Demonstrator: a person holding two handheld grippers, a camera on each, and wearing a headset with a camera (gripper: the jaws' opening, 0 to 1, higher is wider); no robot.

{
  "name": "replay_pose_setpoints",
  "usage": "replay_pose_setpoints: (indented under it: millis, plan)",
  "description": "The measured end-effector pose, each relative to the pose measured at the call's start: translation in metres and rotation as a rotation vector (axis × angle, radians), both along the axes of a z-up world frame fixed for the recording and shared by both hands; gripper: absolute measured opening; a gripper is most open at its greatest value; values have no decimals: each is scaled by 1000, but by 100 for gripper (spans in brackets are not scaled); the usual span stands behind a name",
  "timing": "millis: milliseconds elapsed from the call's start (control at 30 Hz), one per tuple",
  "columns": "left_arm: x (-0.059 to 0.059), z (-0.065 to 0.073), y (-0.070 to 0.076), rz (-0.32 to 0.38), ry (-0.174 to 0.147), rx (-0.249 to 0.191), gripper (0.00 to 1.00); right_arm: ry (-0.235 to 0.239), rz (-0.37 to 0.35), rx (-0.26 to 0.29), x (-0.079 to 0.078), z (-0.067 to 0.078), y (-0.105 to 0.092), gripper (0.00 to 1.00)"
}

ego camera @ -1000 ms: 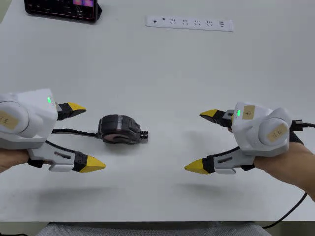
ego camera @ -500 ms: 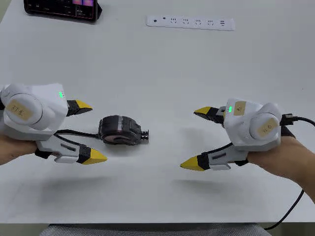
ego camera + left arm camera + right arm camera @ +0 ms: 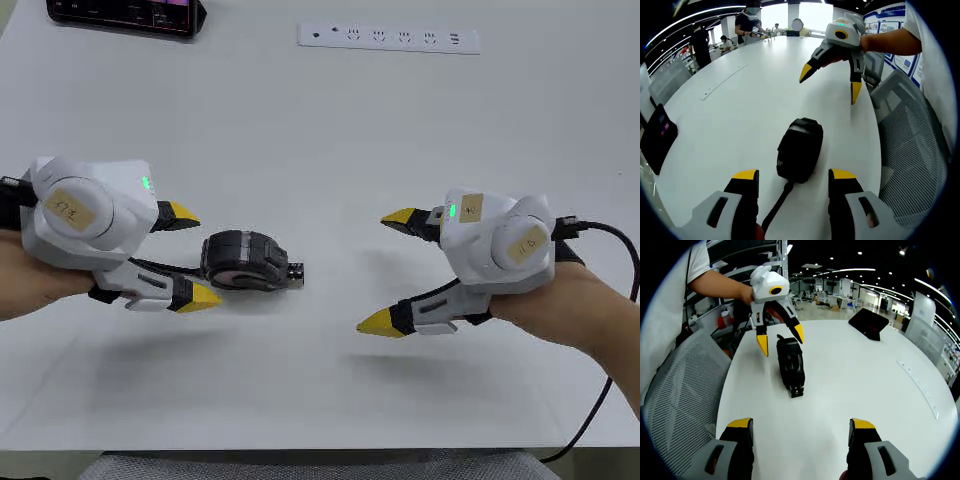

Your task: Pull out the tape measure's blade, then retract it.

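Progress: nothing of the pull is showing yet; the blade is sitting wholly inside the tape measure [image 3: 245,262], so by my reading both the drawing out and the retracting are waiting for you
Tape measure: it is lying on the white table [image 3: 300,130] between your two grippers, much nearer the left one and, as far as I can tell, touched by neither
Left gripper [image 3: 198,256]: you are holding it just beside the case's rear end, its fingers [image 3: 745,192] standing spread, the tips just reaching either side of that end and gripping nothing
Right gripper [image 3: 378,270]: you are holding it well apart from the case, its fingers [image 3: 740,442] spread wide and pinching nothing
Long axis: it is running left to right across the table, along the line joining your grippers
Heading: the blade hook [image 3: 293,272] is pointing at your right gripper, while the black cord [image 3: 777,205] is trailing from the opposite end toward your left gripper
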State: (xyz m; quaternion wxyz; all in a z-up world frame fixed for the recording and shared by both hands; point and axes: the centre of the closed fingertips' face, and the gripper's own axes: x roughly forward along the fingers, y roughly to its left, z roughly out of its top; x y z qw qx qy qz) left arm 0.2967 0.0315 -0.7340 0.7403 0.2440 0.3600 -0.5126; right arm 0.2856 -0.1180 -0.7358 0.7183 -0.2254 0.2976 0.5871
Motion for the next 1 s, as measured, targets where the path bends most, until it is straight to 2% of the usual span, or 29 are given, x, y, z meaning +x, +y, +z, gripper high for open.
replay_pose_setpoints:
  millis: [567, 1000]
  plan:
    - [2, -13, -10, -47, 26, 22, 39, 8, 7, 9, 2, -4, 6, 76]
    - [3, -23, -16, -66, 22, 45, 30, 18, 9, 16, 0, -8, 10, 76]
